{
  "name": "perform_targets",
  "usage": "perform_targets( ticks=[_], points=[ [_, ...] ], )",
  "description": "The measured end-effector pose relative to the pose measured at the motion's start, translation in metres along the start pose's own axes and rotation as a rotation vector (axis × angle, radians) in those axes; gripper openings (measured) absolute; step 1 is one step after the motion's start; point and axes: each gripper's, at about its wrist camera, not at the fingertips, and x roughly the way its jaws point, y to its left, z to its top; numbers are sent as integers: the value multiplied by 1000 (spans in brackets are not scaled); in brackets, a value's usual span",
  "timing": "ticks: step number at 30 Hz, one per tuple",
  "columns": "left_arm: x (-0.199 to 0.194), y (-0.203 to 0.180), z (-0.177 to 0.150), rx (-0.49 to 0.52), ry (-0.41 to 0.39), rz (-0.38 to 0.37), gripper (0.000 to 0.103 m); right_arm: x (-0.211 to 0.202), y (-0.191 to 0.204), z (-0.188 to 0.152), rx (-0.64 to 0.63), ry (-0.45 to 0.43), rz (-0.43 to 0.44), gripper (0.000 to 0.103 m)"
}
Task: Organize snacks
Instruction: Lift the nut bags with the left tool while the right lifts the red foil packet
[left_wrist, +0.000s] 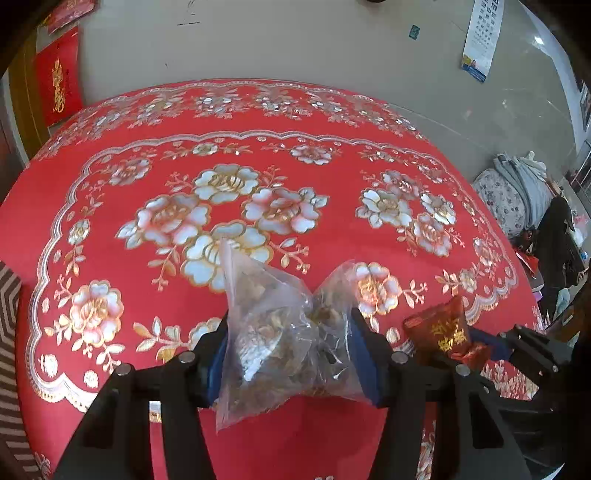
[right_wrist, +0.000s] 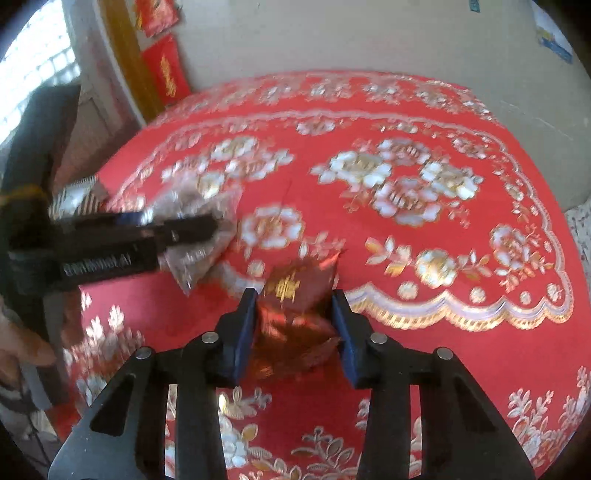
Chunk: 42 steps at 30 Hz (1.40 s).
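A clear plastic bag (left_wrist: 273, 332) of brown snack pieces sits between my left gripper's blue pads, and my left gripper (left_wrist: 290, 317) is shut on it. The bag's loose top corners stick up above the fingers. In the right wrist view the same bag (right_wrist: 195, 258) hangs at the left, above the tablecloth. A small red foil packet (right_wrist: 291, 321) with gold characters is crumpled between my right gripper's pads, and my right gripper (right_wrist: 294, 295) is shut on it. The left wrist view shows this red packet (left_wrist: 439, 328) just right of the bag.
A red tablecloth (left_wrist: 258, 155) with silver and gold flowers covers the round table. A beige wall behind it carries red paper banners (left_wrist: 59, 85) and a poster (left_wrist: 480, 40). Folded bedding (left_wrist: 513, 192) lies beyond the table's right edge. A person's hand (right_wrist: 22, 350) shows at left.
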Motion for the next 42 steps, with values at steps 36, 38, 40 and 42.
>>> perform_targets(
  ticks=[36, 38, 40, 42],
  points=[
    [-64, 15, -34, -52, -123, 43, 59, -44, 43, -7, -110, -105, 69, 38],
    [-72, 21, -38, -58, -137, 54, 59, -44, 53, -7, -116, -118, 92, 38],
    [-80, 26, -43, -58, -154, 77, 59, -44, 64, -6, -128, -126, 102, 38],
    [-91, 32, -48, -60, -177, 99, 59, -42, 76, -5, -141, -125, 116, 38]
  ],
)
